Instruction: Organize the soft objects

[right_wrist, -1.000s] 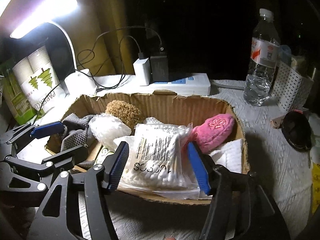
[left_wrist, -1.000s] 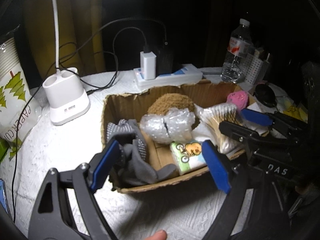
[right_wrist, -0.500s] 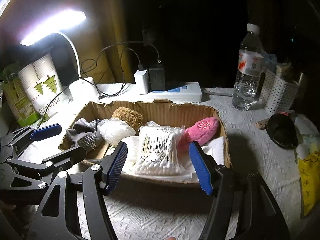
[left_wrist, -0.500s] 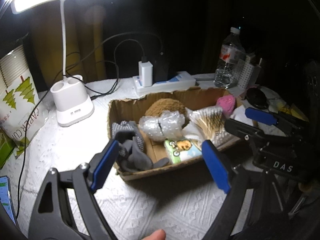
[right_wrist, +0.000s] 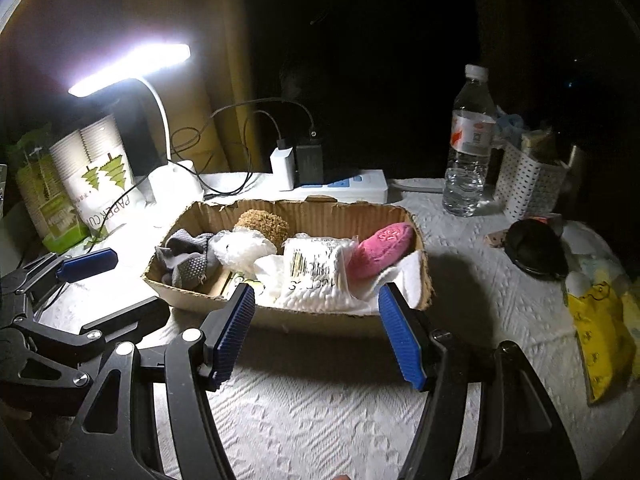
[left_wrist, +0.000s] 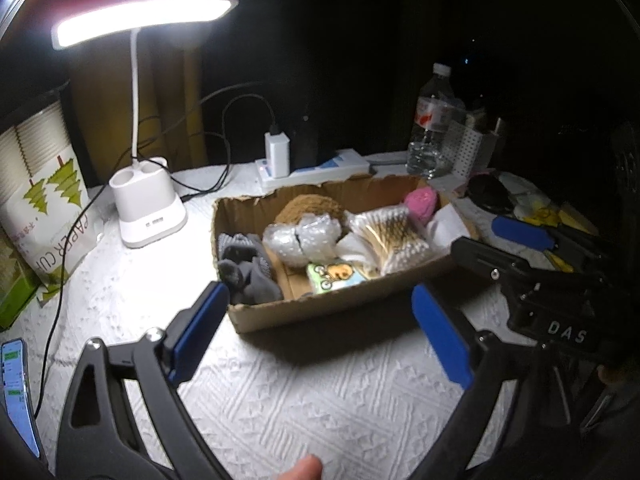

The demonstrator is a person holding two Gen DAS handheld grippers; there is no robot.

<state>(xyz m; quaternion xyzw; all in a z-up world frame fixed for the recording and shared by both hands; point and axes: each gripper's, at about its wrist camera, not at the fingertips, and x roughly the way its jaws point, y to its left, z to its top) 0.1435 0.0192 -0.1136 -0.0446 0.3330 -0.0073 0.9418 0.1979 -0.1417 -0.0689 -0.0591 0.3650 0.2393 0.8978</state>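
Observation:
A cardboard tray on the white cloth holds grey gloves, a brown fuzzy ball, bubble wrap, a tissue pack, a bag of cotton swabs, a pink pad and a white cloth. My left gripper is open and empty, in front of the tray. My right gripper is open and empty, just short of the tray's near wall; it also shows in the left wrist view.
A lit desk lamp stands left of the tray. Behind are a power strip, water bottle and perforated basket. Paper cups, a phone, a black pouch and yellow pack lie around.
Both grippers have pulled back and up from the tray, which now looks smaller and farther. Both stay open and empty. The lamp head has come into view.

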